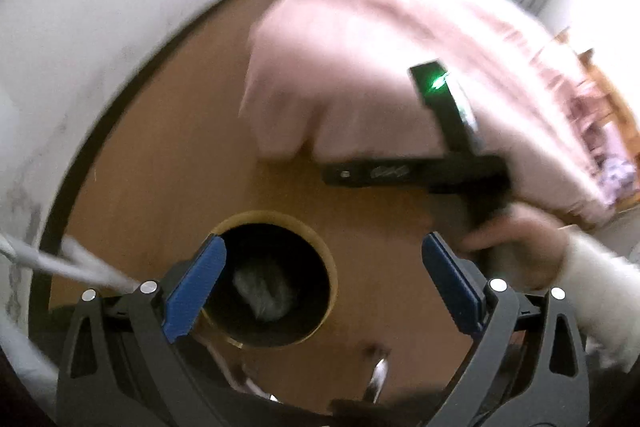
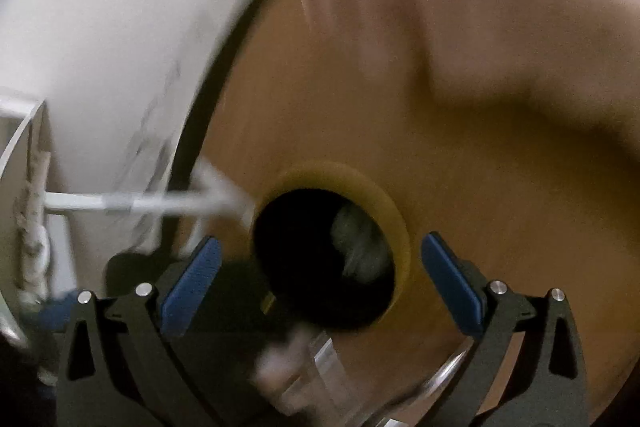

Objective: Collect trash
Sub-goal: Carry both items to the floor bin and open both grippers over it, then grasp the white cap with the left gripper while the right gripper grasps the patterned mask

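Note:
A round bin with a tan rim [image 1: 280, 217] stands on the brown wooden floor, and crumpled grey trash [image 1: 264, 293] lies deep inside it. My left gripper [image 1: 323, 243] hovers over the bin, open, with nothing between its blue pads. In the right wrist view the same bin [image 2: 384, 203] and grey trash [image 2: 360, 247] show. My right gripper [image 2: 320, 243] is open above it, holding nothing. A blurred pale and clear object [image 2: 304, 359] shows low between the right fingers; I cannot tell what it is.
Pink bedding [image 1: 380, 47] hangs down to the floor behind the bin. A hand in a white sleeve [image 1: 516, 247] holds a black unit with a green light [image 1: 416, 173] at the right. A white cable [image 2: 140, 205] runs from the white wall towards the bin.

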`<state>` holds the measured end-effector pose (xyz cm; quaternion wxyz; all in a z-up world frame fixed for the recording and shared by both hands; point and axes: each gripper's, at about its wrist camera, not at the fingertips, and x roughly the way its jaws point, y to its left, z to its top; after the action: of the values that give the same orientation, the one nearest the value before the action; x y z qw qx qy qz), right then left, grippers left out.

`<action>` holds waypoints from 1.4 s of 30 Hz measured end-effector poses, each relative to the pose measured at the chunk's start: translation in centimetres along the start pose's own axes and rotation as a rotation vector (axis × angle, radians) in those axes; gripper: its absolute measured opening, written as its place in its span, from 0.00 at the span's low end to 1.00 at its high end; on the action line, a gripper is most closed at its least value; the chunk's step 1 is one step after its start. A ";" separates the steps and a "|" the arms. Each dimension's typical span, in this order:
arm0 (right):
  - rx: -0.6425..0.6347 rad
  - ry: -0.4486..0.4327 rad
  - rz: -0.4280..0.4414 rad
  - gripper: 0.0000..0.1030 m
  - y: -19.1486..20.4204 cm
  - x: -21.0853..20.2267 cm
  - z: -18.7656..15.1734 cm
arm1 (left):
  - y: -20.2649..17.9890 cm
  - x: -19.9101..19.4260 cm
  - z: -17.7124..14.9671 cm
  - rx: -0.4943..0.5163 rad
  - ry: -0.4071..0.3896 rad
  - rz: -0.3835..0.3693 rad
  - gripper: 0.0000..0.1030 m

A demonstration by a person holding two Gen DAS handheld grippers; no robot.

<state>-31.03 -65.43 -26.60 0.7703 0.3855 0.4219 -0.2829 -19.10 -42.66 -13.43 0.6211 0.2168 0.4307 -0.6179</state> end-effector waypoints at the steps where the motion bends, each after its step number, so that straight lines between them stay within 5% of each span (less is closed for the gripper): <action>1: -0.062 -0.104 -0.039 0.94 1.6 -3.0 0.6 | -0.6 -3.7 0.4 0.021 -0.068 -0.003 0.93; 3: -0.147 -0.252 -0.084 0.94 4.8 -7.7 1.5 | -1.0 -9.9 0.5 0.057 -0.182 0.059 0.93; 6: -0.244 -0.419 -0.049 0.94 10.0 -13.1 1.8 | 0.7 -18.3 -1.0 0.054 -0.309 0.315 0.93; 8: -0.305 -0.465 0.024 0.94 14.1 -15.0 1.4 | 3.7 -23.0 -3.6 -0.039 -0.348 0.479 0.93; 13: -0.500 -0.393 0.120 0.94 26.9 -14.6 -1.6 | 12.2 -33.0 -14.1 -0.451 -0.374 0.760 0.93; 17: -0.698 -0.305 0.240 0.94 38.1 -13.9 -5.9 | 17.5 -38.2 -24.1 -0.744 -0.307 1.001 0.93; 20: -0.850 -0.268 0.357 0.94 45.6 -14.0 -10.3 | 19.8 -40.3 -29.4 -0.874 -0.297 1.039 0.93; 25: -1.073 -0.109 0.427 0.94 54.3 -11.1 -17.6 | 21.8 -40.8 -32.3 -0.976 -0.325 0.976 0.93; 31: -1.118 -0.024 0.354 0.93 59.2 -7.2 -20.6 | 25.5 -39.9 -32.7 -0.970 -0.278 0.896 0.93; 37: -1.106 0.014 0.295 0.69 60.8 -4.4 -21.0 | 27.4 -39.0 -32.5 -0.920 -0.211 0.897 0.91; 39: -1.134 -0.022 0.269 0.58 61.2 -4.3 -21.6 | 27.3 -38.7 -32.2 -0.877 -0.189 0.910 0.76; 42: -1.134 -0.017 0.309 0.30 60.1 -4.8 -21.2 | 26.8 -39.0 -31.6 -0.839 -0.213 0.914 0.28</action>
<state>3.24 -14.61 -8.41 0.8920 -0.0321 0.4398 0.0995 3.24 9.15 -6.09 0.8941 0.0540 0.4361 -0.0867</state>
